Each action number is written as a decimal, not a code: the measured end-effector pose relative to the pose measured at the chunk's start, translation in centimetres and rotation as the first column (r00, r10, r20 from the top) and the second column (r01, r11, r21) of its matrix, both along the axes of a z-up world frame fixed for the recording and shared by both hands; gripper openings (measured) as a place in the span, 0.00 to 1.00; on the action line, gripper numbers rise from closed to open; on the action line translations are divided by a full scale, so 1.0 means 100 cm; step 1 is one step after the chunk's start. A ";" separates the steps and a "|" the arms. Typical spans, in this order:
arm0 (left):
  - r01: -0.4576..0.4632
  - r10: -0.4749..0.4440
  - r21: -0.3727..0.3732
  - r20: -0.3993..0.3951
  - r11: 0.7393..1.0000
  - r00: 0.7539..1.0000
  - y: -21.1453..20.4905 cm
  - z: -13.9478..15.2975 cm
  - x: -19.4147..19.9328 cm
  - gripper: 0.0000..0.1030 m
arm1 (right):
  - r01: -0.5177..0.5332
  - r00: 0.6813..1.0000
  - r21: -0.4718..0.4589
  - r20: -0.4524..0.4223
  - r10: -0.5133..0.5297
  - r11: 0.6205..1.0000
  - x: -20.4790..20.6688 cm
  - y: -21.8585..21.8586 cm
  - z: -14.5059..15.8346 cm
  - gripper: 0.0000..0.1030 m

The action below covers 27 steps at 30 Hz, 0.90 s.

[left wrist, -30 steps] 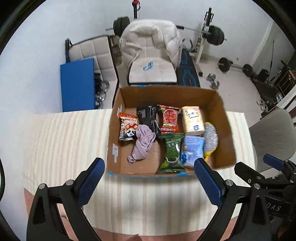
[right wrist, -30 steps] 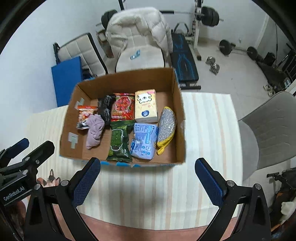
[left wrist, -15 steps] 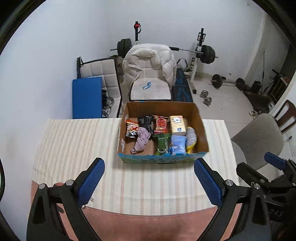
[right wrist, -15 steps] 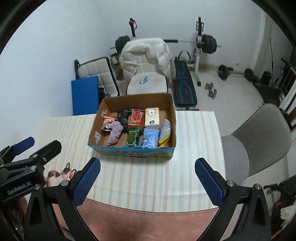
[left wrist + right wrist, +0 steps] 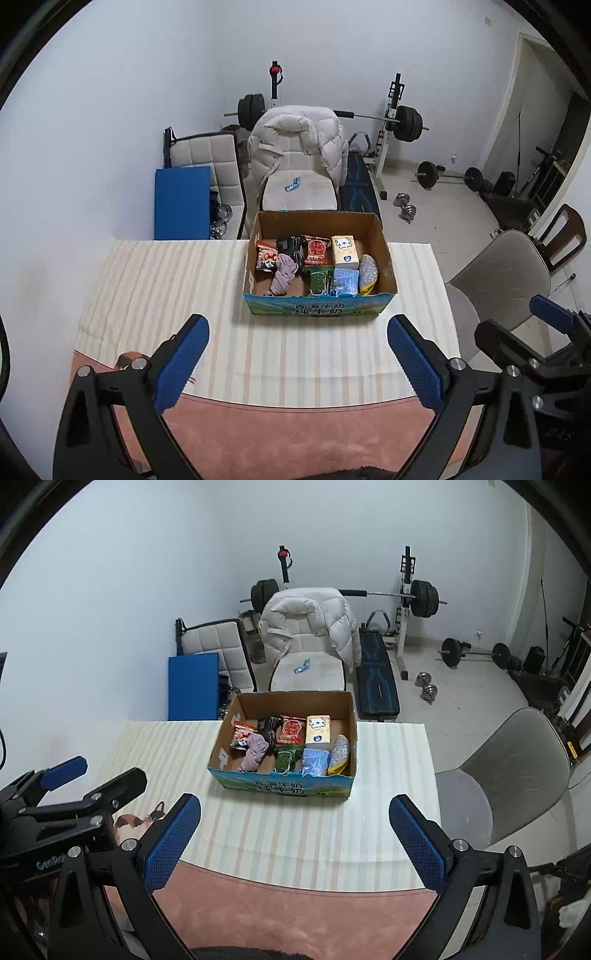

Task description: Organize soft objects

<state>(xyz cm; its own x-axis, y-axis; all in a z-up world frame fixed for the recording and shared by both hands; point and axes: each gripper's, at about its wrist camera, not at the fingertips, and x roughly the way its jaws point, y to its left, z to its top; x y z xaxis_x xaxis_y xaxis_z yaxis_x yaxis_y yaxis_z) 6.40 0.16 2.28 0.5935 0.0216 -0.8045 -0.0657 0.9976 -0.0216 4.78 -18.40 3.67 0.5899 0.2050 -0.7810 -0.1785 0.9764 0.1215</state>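
The cardboard box (image 5: 320, 308) is seen on the striped table (image 5: 155, 280), well ahead of both tongs — the left gripper (image 5: 299, 363) and the right gripper (image 5: 295, 840) are held wide open, empty — with soft packets and a lilac cloth (image 5: 283, 273) inside.

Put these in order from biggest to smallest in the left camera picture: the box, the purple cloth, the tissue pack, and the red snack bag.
1. Box, by far the biggest.
2. Purple cloth, long and crumpled.
3. Tissue pack and red snack bag: they look about the same, so I won't rank them.
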 end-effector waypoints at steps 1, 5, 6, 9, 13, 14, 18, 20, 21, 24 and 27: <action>0.000 0.000 -0.005 0.007 1.000 1.000 0.000 0.003 -0.003 0.96 | -0.001 1.000 0.001 0.001 0.001 1.000 -0.004 -0.001 0.002 1.00; -0.004 0.004 0.007 0.038 1.000 0.999 -0.001 0.012 -0.012 0.96 | 0.012 1.000 0.004 0.003 -0.012 1.000 -0.014 -0.008 0.007 1.00; -0.003 0.003 0.014 0.042 1.000 0.999 -0.002 0.012 -0.013 0.96 | 0.019 1.000 0.004 0.000 -0.019 1.000 -0.013 -0.009 0.005 1.00; 0.000 -0.001 0.025 0.048 1.000 0.999 -0.005 0.010 -0.012 1.00 | 0.046 0.999 0.006 -0.004 -0.046 0.999 -0.011 -0.015 0.003 1.00; -0.009 0.008 0.010 0.045 1.000 0.999 -0.005 0.005 -0.011 1.00 | 0.070 0.997 -0.020 0.017 -0.070 0.997 -0.007 -0.019 0.005 1.00; -0.012 0.011 0.012 0.044 1.000 0.999 -0.006 0.004 -0.011 1.00 | 0.073 0.997 -0.024 0.024 -0.073 0.997 -0.007 -0.019 0.005 1.00; -0.027 0.025 0.024 0.048 0.999 0.999 -0.006 0.006 -0.011 1.00 | 0.085 0.995 -0.043 0.048 -0.083 0.995 -0.005 -0.022 0.012 1.00; -0.033 0.031 0.027 0.057 0.999 0.998 -0.005 0.007 -0.012 1.00 | 0.084 0.995 -0.044 0.050 -0.082 0.995 -0.003 -0.023 0.013 1.00; -0.035 0.033 0.028 0.061 0.999 0.998 -0.005 0.009 -0.014 1.00 | 0.084 0.995 -0.044 0.053 -0.081 0.996 -0.003 -0.023 0.014 1.00; -0.038 0.036 0.029 0.067 0.999 0.997 -0.005 0.011 -0.013 1.00 | 0.081 0.995 -0.050 0.059 -0.078 0.996 -0.002 -0.022 0.015 1.00; -0.038 0.036 0.028 0.066 0.999 0.997 -0.006 0.011 -0.012 1.00 | 0.081 0.995 -0.054 0.062 -0.078 0.995 -0.001 -0.021 0.016 1.00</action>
